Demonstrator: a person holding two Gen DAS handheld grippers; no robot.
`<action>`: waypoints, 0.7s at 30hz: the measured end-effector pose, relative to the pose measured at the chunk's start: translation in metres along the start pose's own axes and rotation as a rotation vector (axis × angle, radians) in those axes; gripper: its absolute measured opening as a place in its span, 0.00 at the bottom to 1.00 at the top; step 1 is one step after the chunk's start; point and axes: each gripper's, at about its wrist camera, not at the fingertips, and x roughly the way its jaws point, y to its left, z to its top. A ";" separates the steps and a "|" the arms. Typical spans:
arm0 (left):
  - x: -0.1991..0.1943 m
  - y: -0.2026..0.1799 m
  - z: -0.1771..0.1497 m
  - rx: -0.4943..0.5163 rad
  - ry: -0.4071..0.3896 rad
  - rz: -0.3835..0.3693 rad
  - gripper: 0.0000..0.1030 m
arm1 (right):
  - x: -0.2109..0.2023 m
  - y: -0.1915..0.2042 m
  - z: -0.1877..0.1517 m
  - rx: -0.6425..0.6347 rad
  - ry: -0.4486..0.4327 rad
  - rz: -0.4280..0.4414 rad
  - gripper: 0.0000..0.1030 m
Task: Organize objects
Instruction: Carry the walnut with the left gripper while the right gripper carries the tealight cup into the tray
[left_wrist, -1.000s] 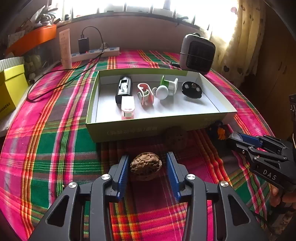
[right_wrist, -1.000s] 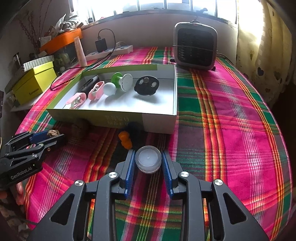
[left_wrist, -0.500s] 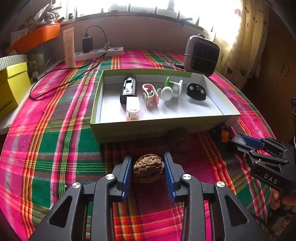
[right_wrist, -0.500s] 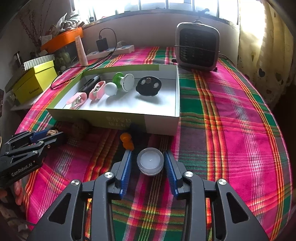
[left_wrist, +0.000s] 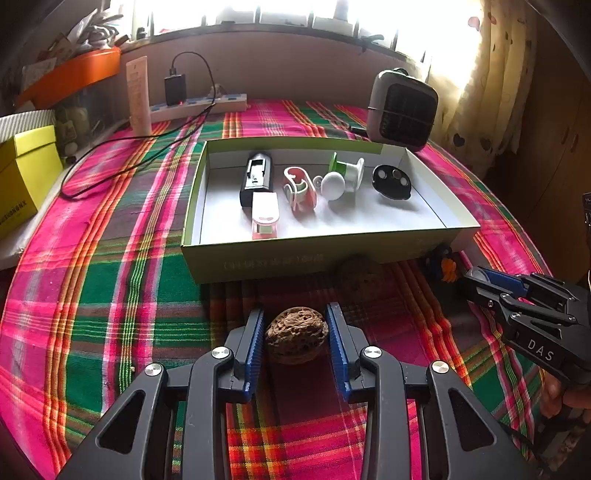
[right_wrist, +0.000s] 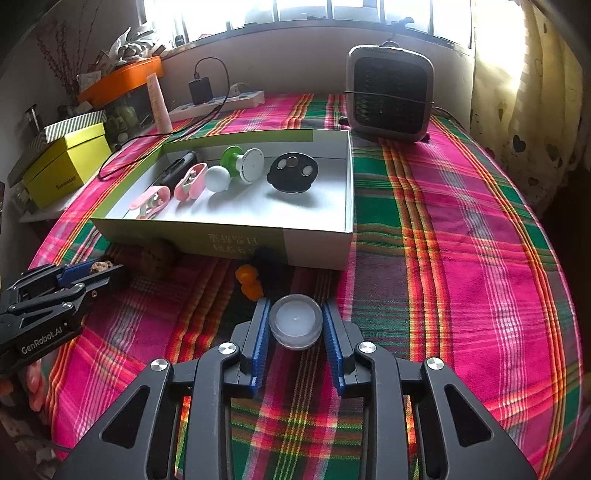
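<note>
My left gripper (left_wrist: 295, 332) is shut on a brown walnut (left_wrist: 296, 341), held just above the plaid cloth in front of the green-and-white box (left_wrist: 314, 254). My right gripper (right_wrist: 295, 325) is shut on a small white tealight candle (right_wrist: 295, 325), also in front of the box (right_wrist: 317, 247). A second walnut (left_wrist: 356, 277) lies against the box's front wall, also in the right wrist view (right_wrist: 159, 258). A black and orange toy (right_wrist: 251, 280) lies by the box. The box holds a black device (left_wrist: 255, 177), pink clips (left_wrist: 299, 188), a white ball (left_wrist: 332, 186) and a black disc (left_wrist: 391, 181).
A small grey heater (right_wrist: 388, 99) stands behind the box on the right. A power strip with charger and cable (left_wrist: 195, 103), a cream tube (left_wrist: 138, 96) and a yellow box (left_wrist: 22, 177) sit at the back left. A curtain hangs on the right.
Both grippers have closed tighter on their objects and lifted slightly, drawing back from the box. The walnut and the candle stay held between the pads.
</note>
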 end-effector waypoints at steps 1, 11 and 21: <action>0.000 0.000 0.000 0.001 0.000 0.000 0.30 | 0.000 0.000 0.000 0.000 -0.001 0.000 0.28; -0.005 -0.003 0.000 0.010 -0.010 -0.002 0.30 | -0.005 0.007 -0.001 -0.012 -0.008 0.009 0.28; -0.016 -0.007 0.005 0.021 -0.035 -0.012 0.30 | -0.015 0.009 0.005 -0.014 -0.039 0.017 0.28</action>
